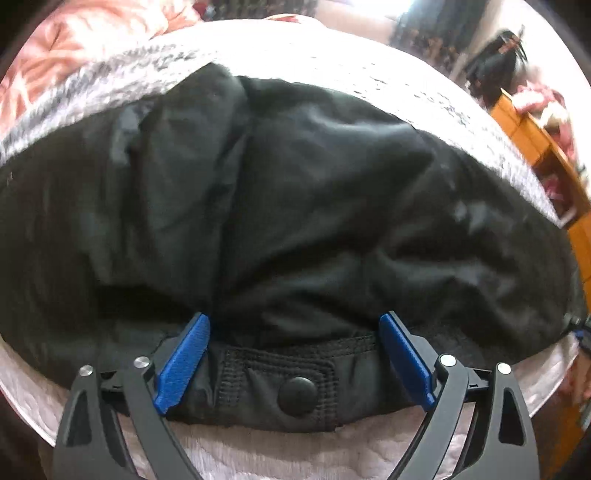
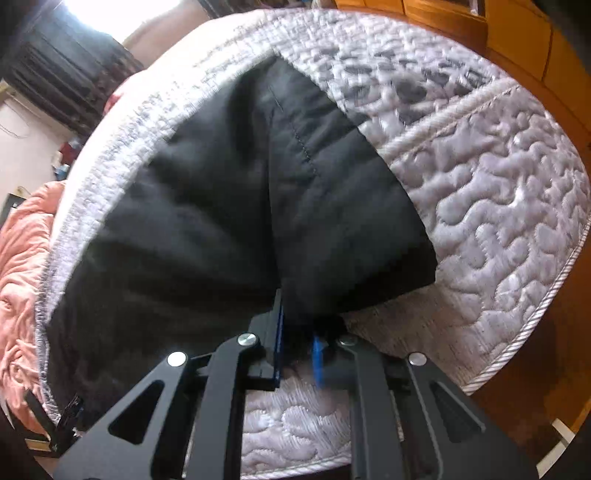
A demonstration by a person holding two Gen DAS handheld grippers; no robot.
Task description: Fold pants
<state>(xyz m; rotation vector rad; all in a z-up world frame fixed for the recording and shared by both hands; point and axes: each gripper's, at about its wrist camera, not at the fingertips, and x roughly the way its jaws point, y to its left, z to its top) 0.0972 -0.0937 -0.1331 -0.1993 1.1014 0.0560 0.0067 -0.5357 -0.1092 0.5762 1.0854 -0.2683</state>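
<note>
Black pants (image 1: 280,206) lie bunched on a quilted grey-white mattress (image 1: 332,62). In the left wrist view my left gripper (image 1: 295,325) is open, its blue pads on either side of the waistband with its black snap button (image 1: 297,396). In the right wrist view my right gripper (image 2: 299,332) is shut on a pinched edge of the pants (image 2: 258,206), near the mattress (image 2: 498,221) front edge. The fabric hides most of its blue pads (image 2: 317,360).
A pink crumpled blanket (image 2: 22,277) lies at the left of the bed, also seen in the left wrist view (image 1: 74,40). Orange wooden furniture (image 1: 535,133) stands to the right of the bed, and wooden cabinets (image 2: 498,33) stand beyond the mattress corner.
</note>
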